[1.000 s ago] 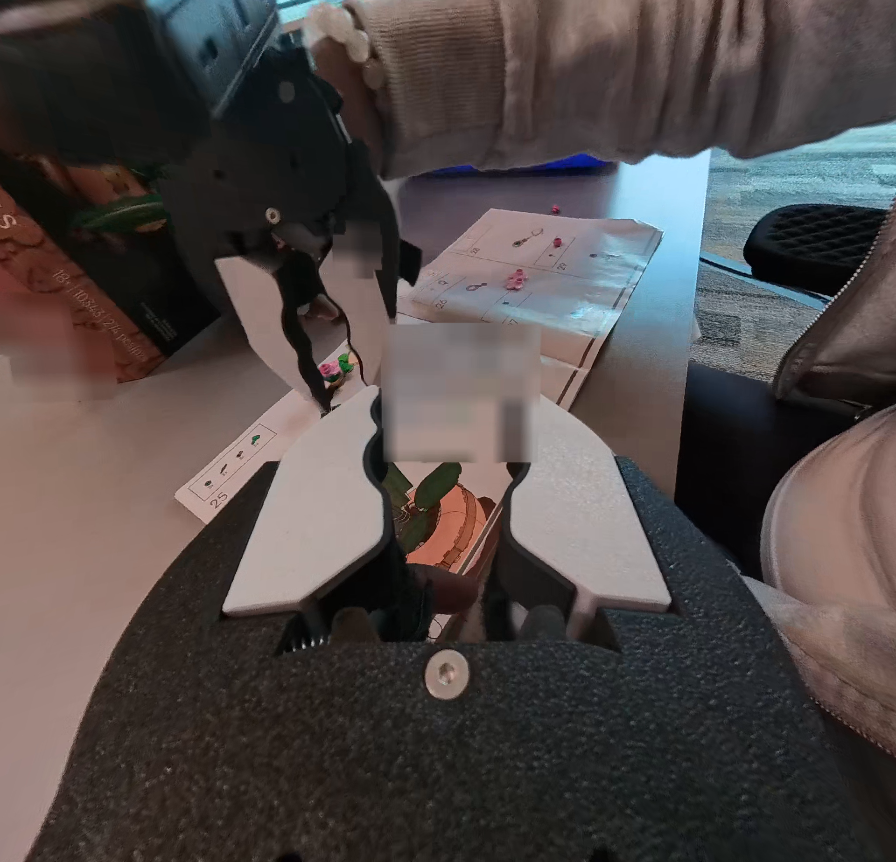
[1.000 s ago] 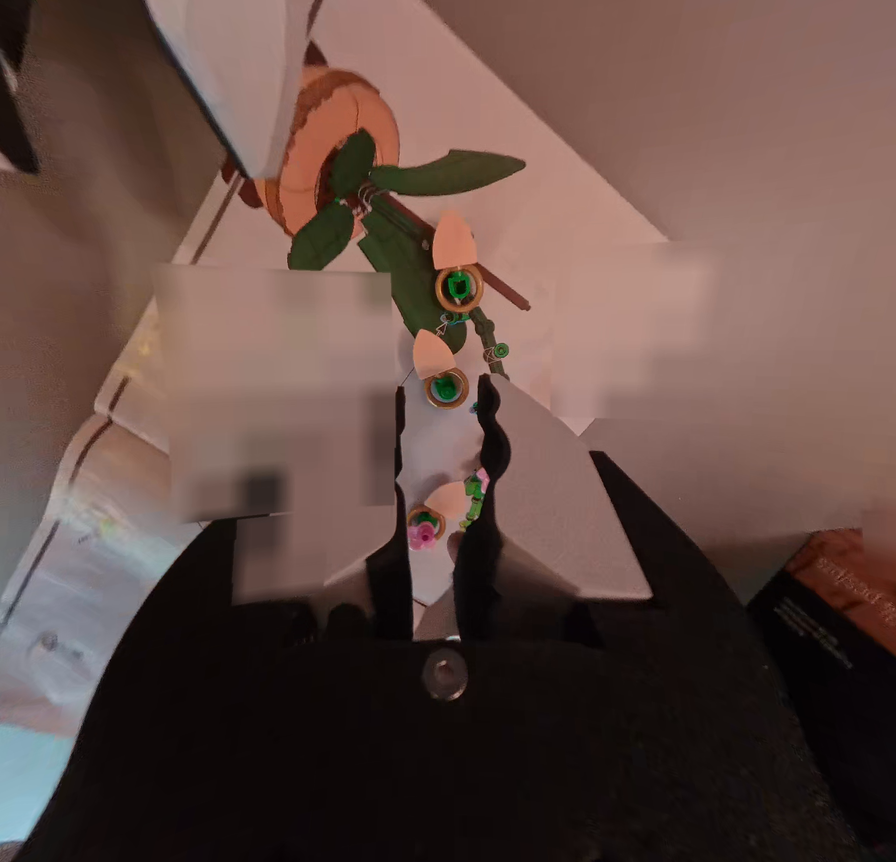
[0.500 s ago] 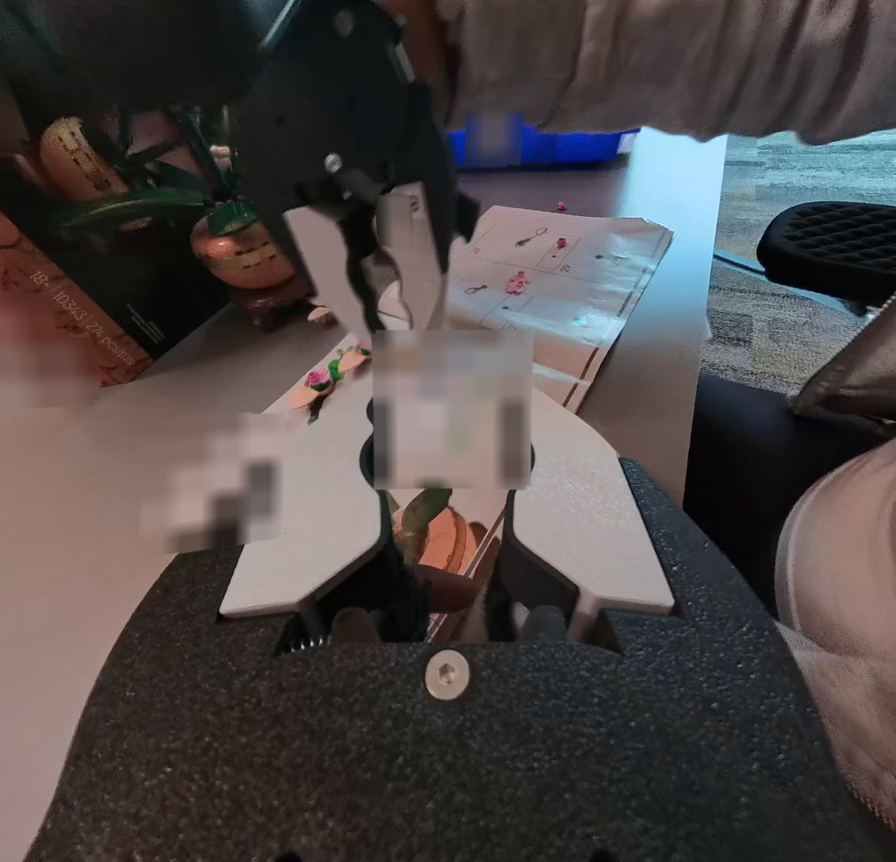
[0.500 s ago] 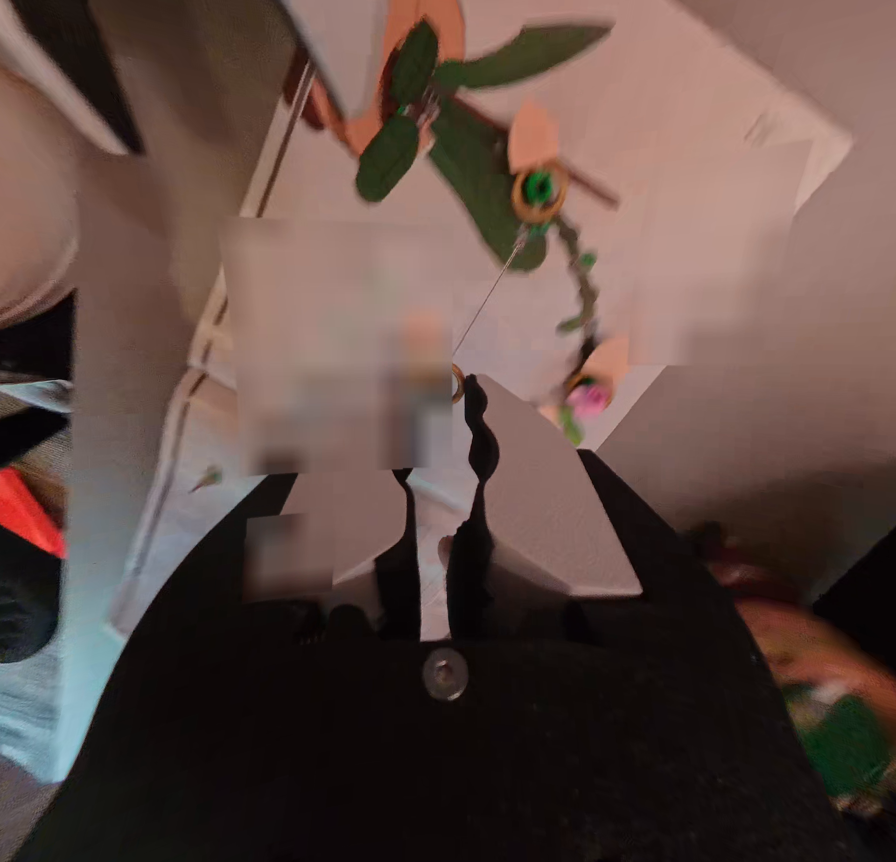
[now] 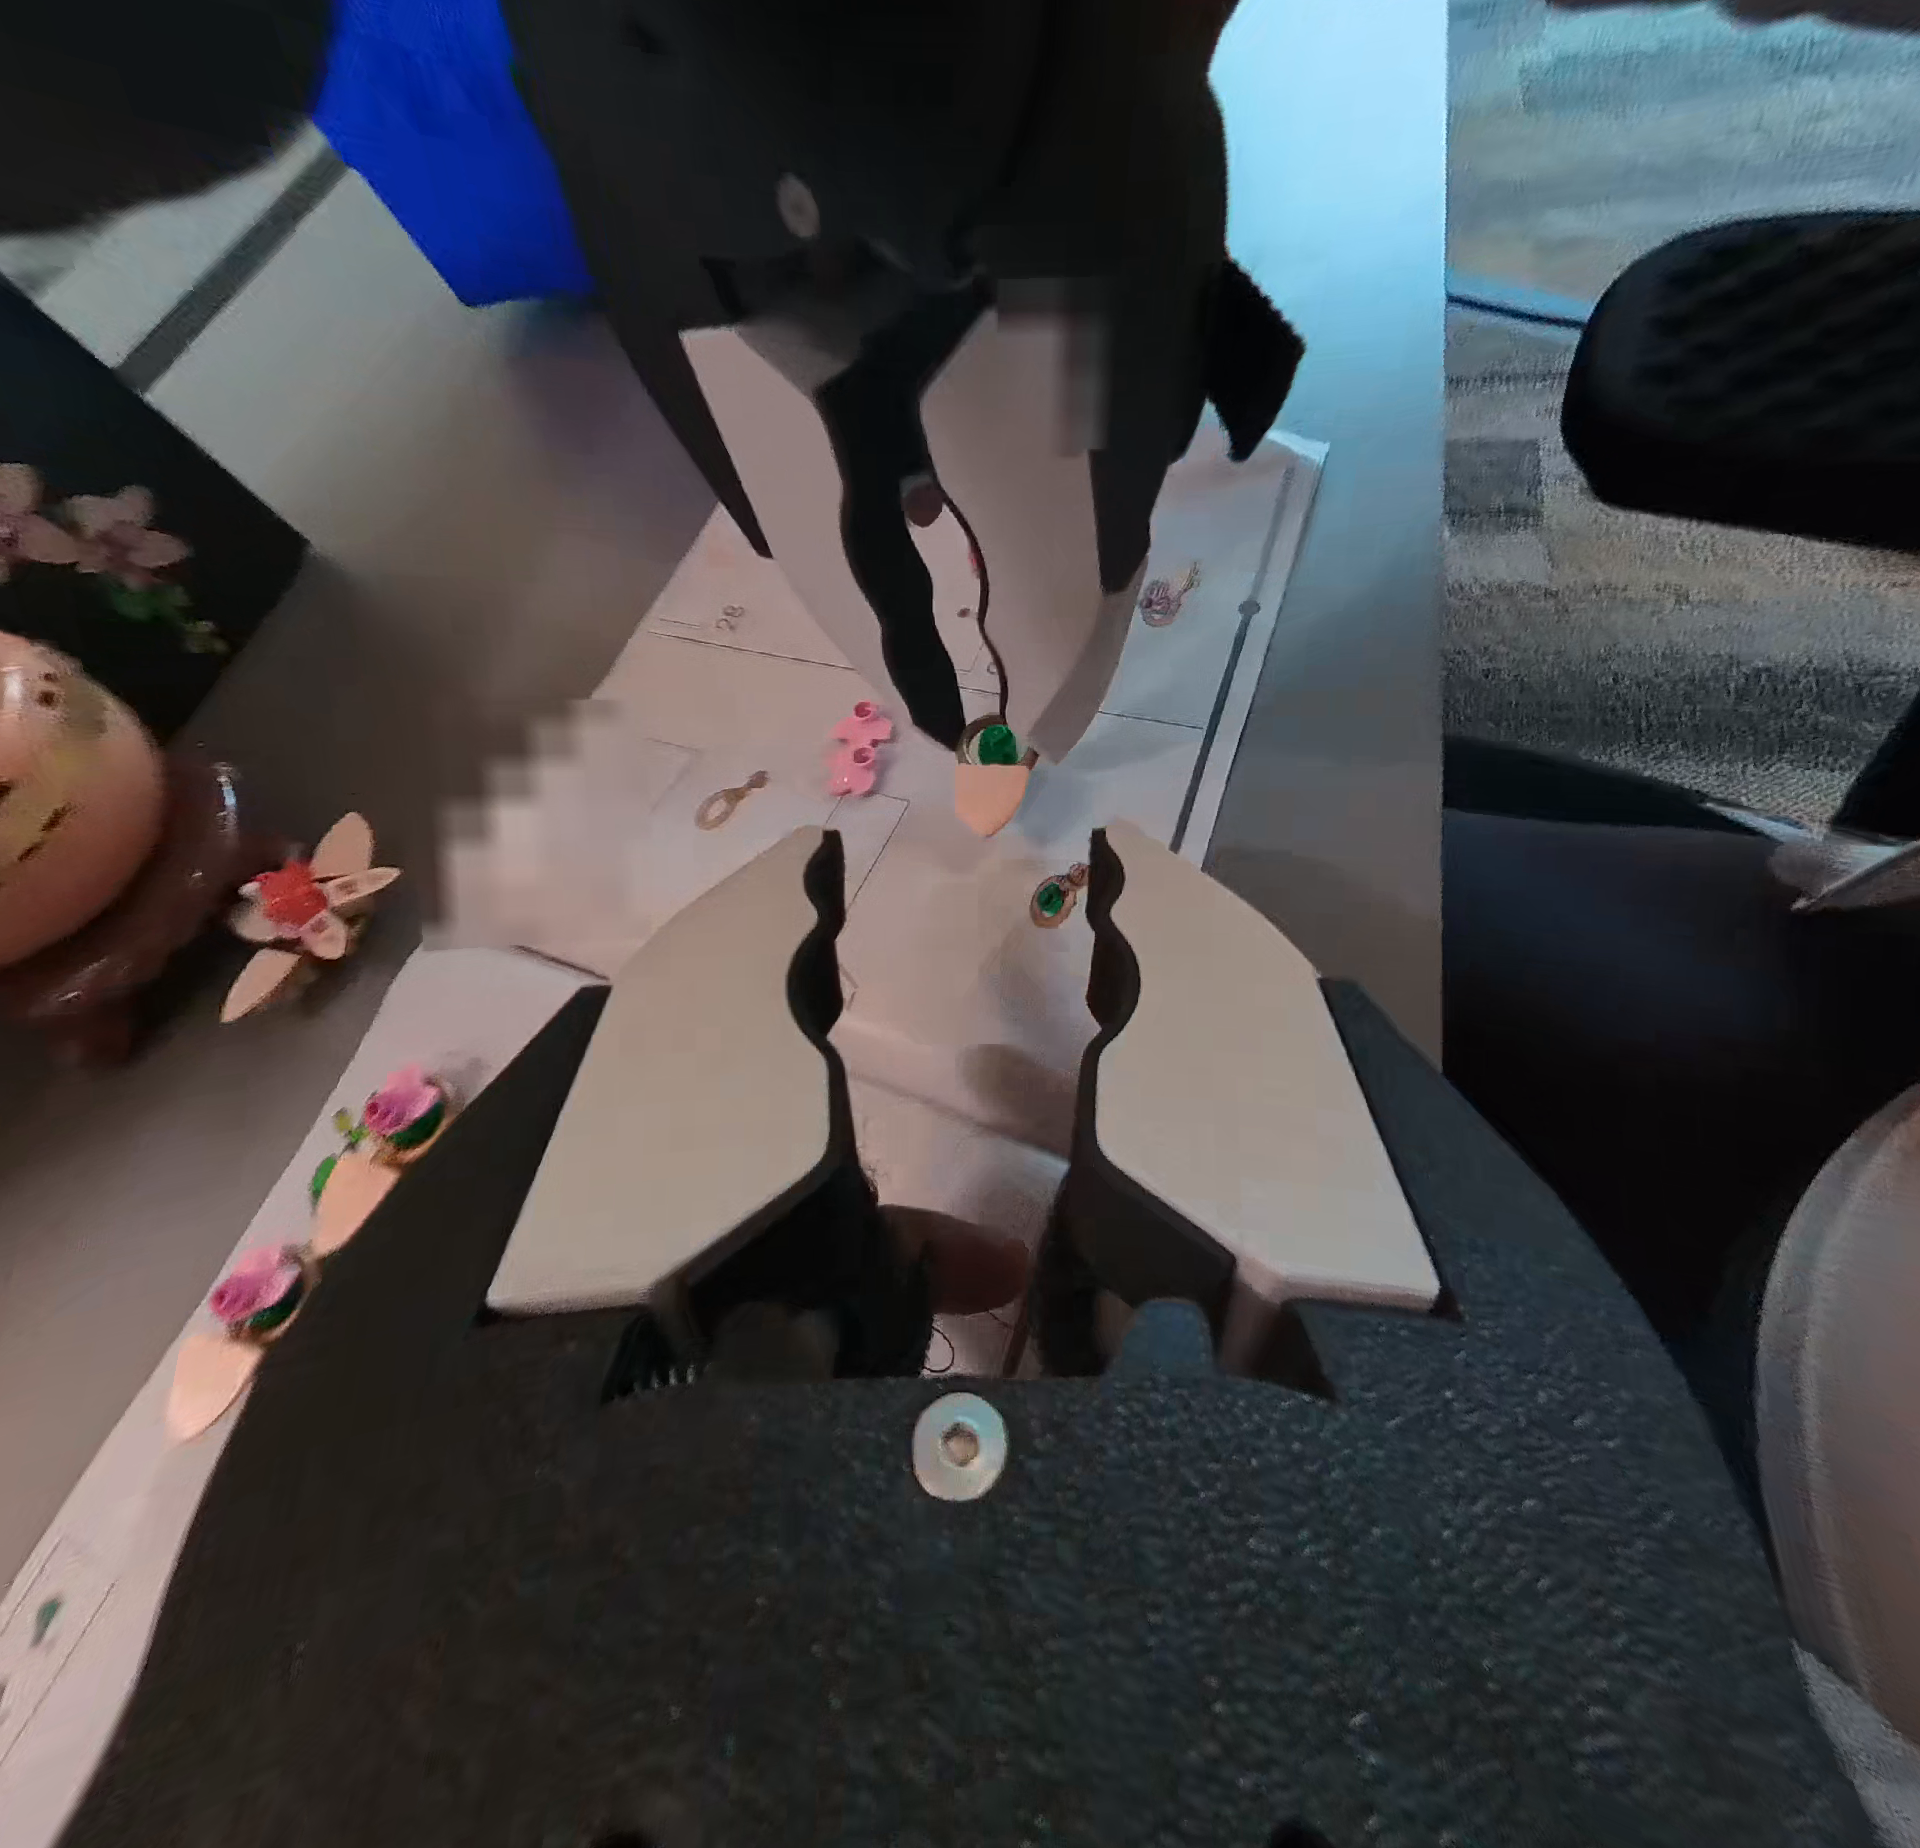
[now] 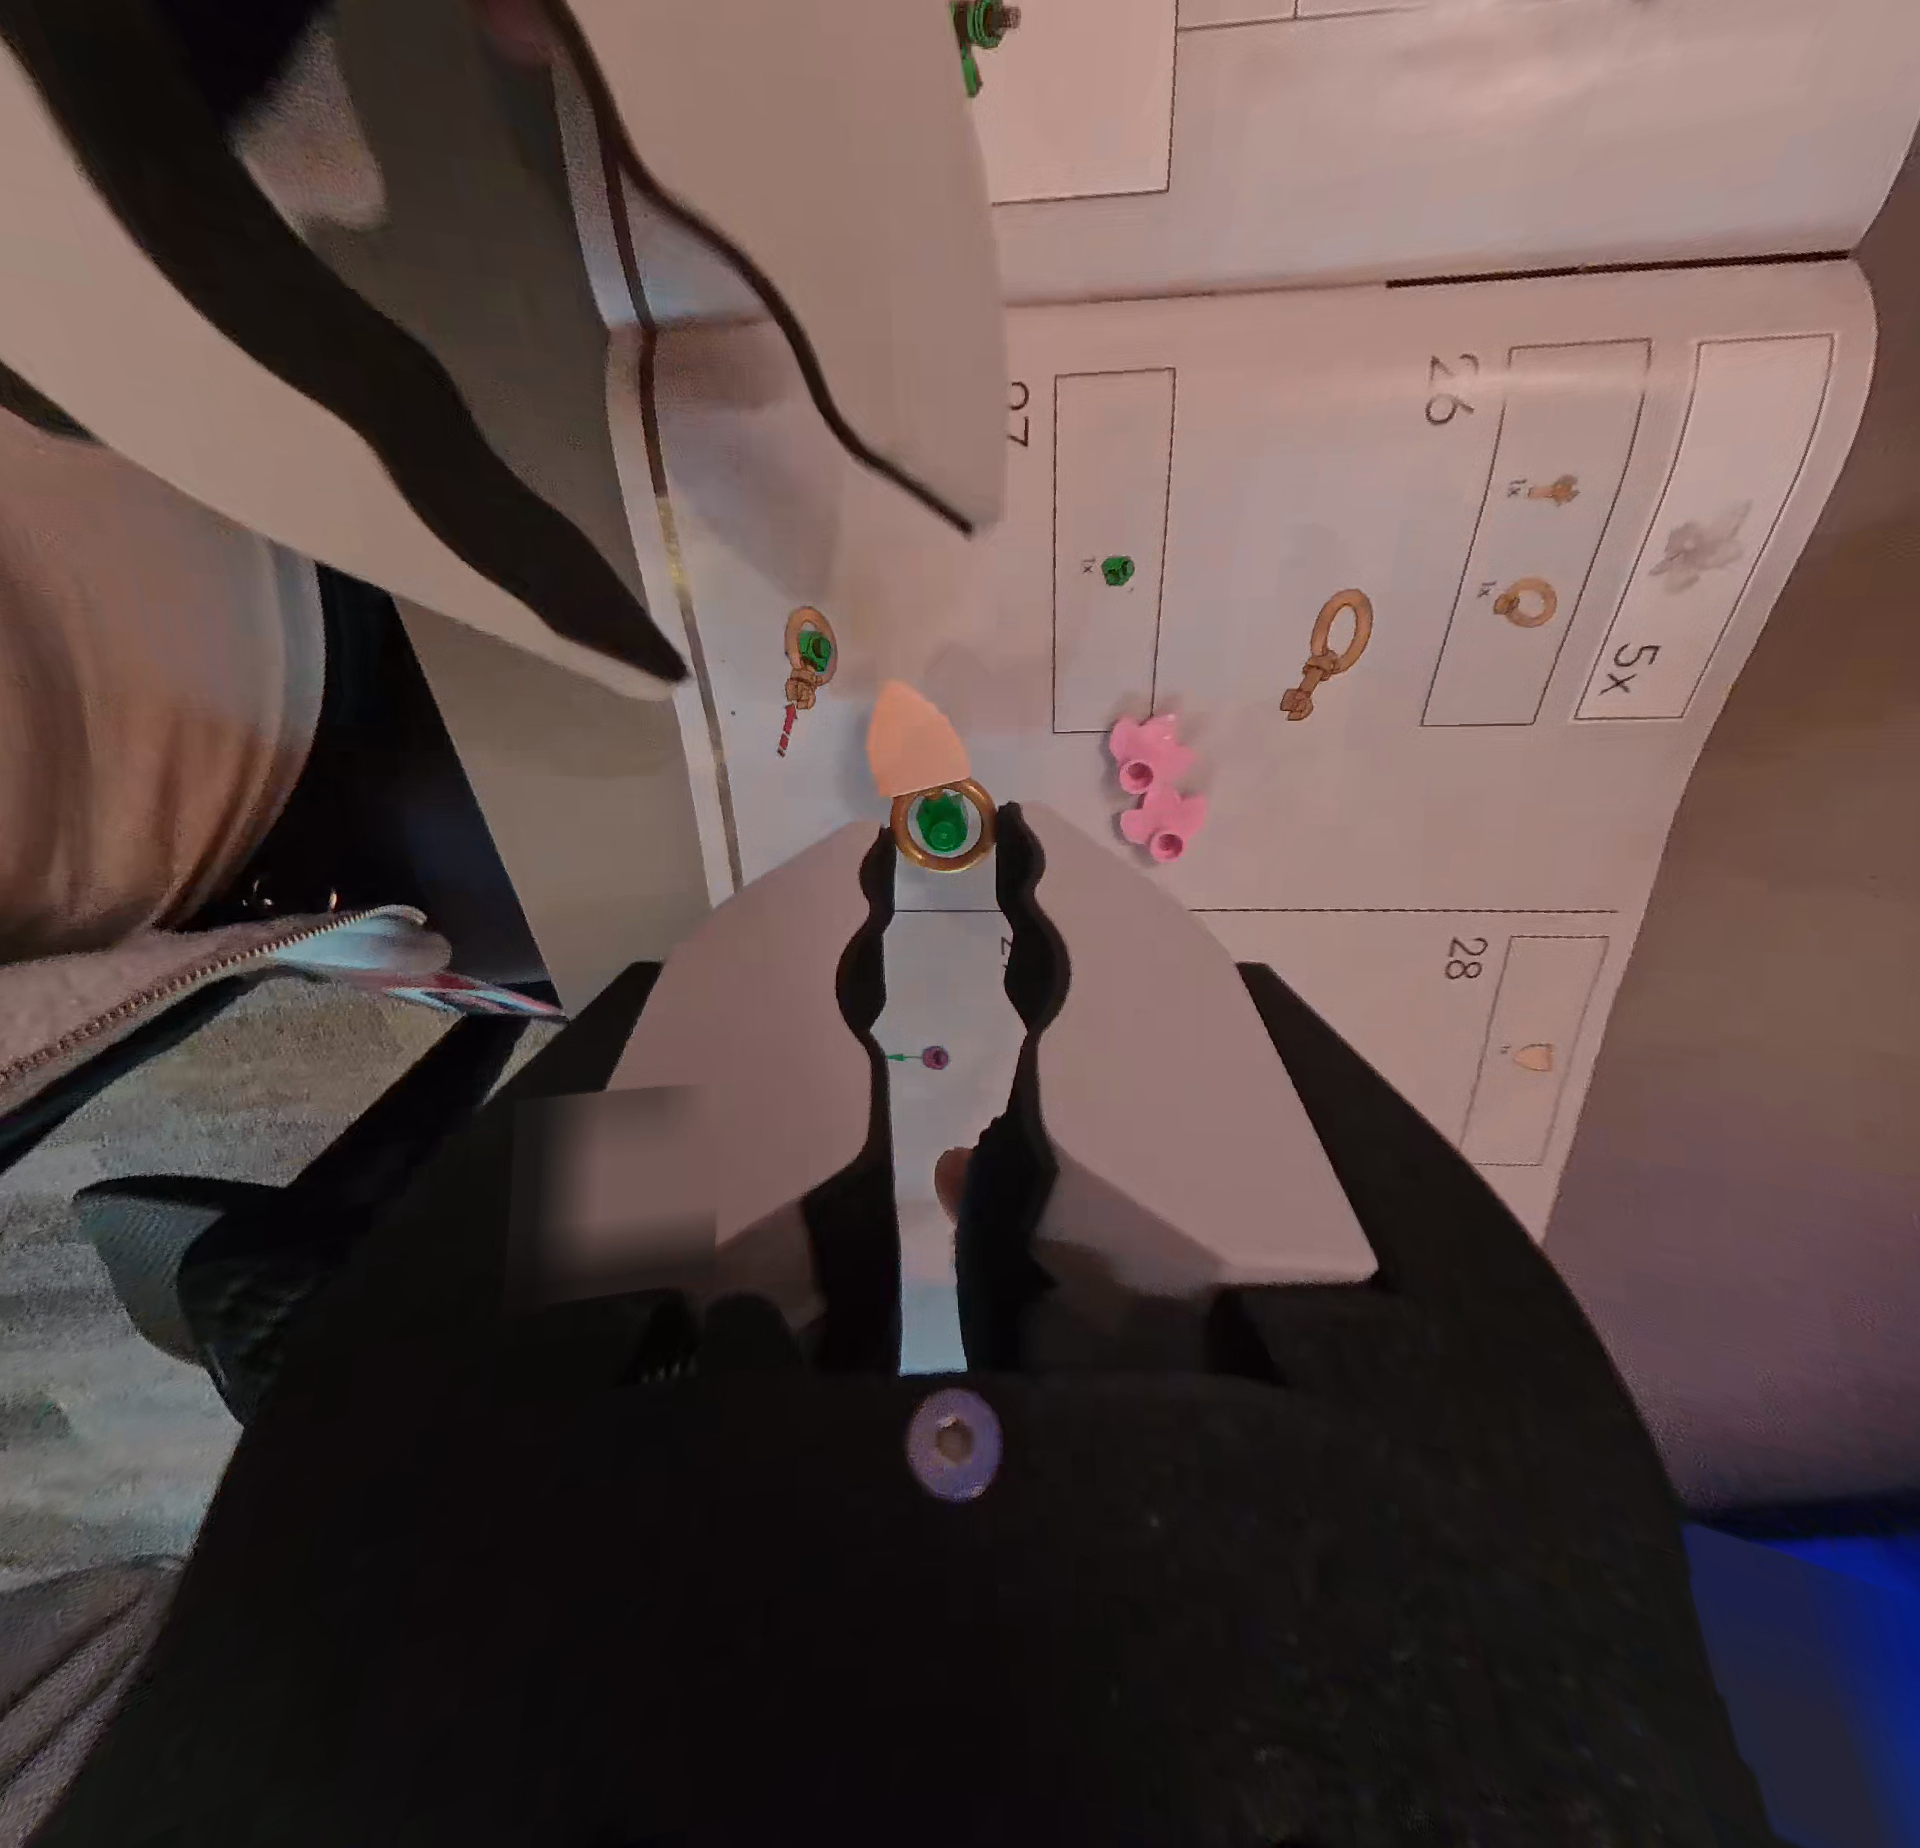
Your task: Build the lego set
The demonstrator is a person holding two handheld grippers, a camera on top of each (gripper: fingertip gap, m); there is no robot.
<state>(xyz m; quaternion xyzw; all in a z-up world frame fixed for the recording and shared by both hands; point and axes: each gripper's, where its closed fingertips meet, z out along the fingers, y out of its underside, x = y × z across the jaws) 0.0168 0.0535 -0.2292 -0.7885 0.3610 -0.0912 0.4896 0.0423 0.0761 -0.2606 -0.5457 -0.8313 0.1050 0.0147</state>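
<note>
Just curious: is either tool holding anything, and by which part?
The right tool pinches a small flower piece by its gold ring; the left tool holds nothing.

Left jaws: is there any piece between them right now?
No: the left gripper stands open over the instruction sheet, with only paper between its fingers; the ring-and-petal piece sits beyond, at the right gripper's tips.

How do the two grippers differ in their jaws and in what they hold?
The left gripper has wide-open jaws with nothing between them; the right gripper has narrow jaws pressed on a gold ring piece with a green stud and peach petal. The left points along the booklet; the right points its tips down at it. Both have pale fingers with black wavy pads.
</note>
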